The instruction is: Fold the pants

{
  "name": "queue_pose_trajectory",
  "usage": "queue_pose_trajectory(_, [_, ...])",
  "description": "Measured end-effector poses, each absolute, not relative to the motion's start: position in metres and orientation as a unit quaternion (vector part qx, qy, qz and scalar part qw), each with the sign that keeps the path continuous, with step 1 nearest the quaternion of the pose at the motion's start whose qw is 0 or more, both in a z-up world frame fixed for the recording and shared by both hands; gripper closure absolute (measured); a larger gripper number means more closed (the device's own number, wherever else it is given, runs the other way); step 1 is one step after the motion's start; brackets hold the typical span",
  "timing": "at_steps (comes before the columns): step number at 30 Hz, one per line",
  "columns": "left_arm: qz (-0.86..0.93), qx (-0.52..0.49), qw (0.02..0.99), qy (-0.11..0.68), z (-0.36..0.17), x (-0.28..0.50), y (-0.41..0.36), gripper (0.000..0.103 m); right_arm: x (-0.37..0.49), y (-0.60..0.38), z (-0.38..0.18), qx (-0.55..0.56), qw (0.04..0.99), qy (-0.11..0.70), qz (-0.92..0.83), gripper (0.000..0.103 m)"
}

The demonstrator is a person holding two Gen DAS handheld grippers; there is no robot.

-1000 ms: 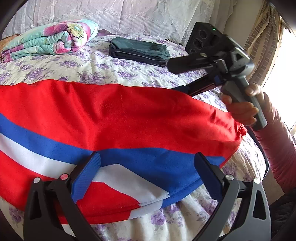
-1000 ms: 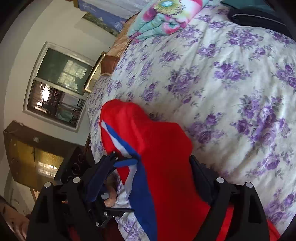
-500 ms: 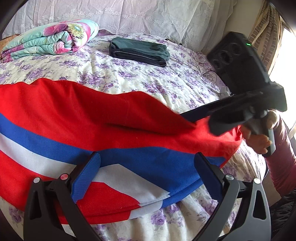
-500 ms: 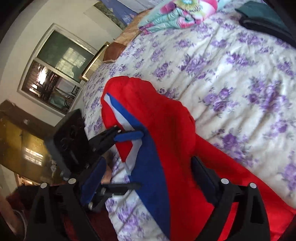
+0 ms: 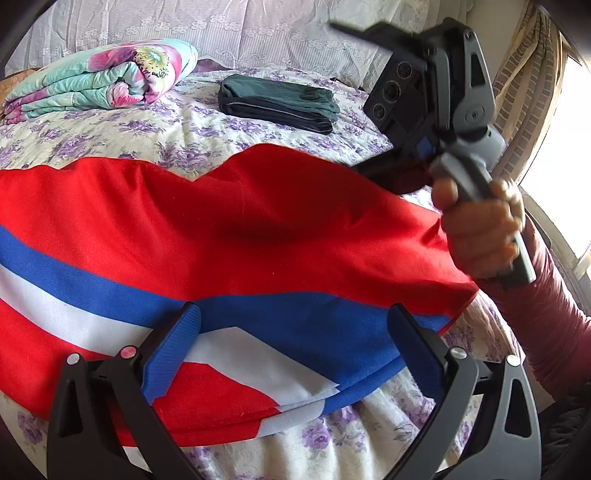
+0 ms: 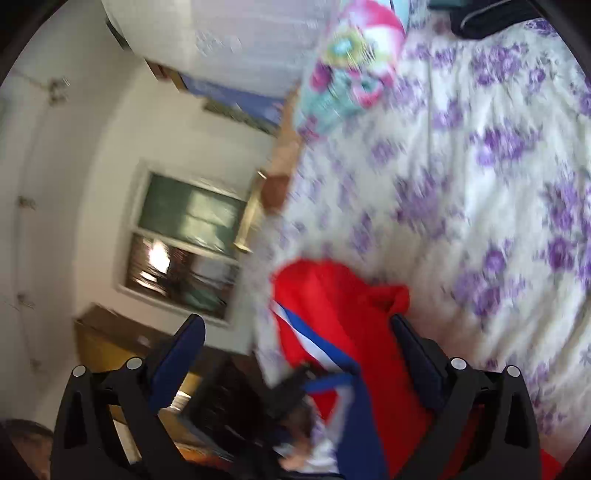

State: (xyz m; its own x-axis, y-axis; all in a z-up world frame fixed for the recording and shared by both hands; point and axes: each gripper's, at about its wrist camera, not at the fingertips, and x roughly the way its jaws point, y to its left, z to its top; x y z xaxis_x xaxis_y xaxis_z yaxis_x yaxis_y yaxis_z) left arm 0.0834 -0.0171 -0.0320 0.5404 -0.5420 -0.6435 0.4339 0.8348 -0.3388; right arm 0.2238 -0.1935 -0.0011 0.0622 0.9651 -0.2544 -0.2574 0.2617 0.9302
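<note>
Red pants with a blue and white side stripe lie across the flowered bed. My left gripper hovers open over their near striped edge, fingers wide apart. In the left wrist view a hand holds the right gripper above the pants' far right end, where the red cloth rises in a peak. In the blurred right wrist view my right gripper has its jaws opening. The pants lie partly between the fingers, against the right one, and no pad presses on them.
A folded dark green garment and a rolled floral quilt lie at the back of the bed, before lace pillows. A curtain hangs at the right. A pink sleeve crosses the right side.
The right gripper rose and rolled at the pants' right end, and its jaws spread wider. The pants' top red edge now stands pushed up in a peak. My left gripper stayed put.
</note>
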Motion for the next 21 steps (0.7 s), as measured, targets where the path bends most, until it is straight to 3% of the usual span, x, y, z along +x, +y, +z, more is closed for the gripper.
queue_pose_trajectory(5, [-0.279, -0.069, 0.875, 0.390, -0.032, 0.083, -0.017, 0.005, 0.244, -0.197, -0.006, 0.387, 0.634, 0.476, 0.472, 0.003])
queue_pose_trajectory(10, [-0.279, -0.069, 0.875, 0.390, -0.032, 0.083, -0.017, 0.005, 0.243, -0.210, 0.000, 0.336, 0.677, 0.490, 0.434, 0.003])
queue_pose_trajectory(21, [-0.278, -0.069, 0.875, 0.390, -0.032, 0.083, -0.017, 0.005, 0.220, -0.176, -0.016, 0.255, 0.610, 0.574, 0.483, 0.003])
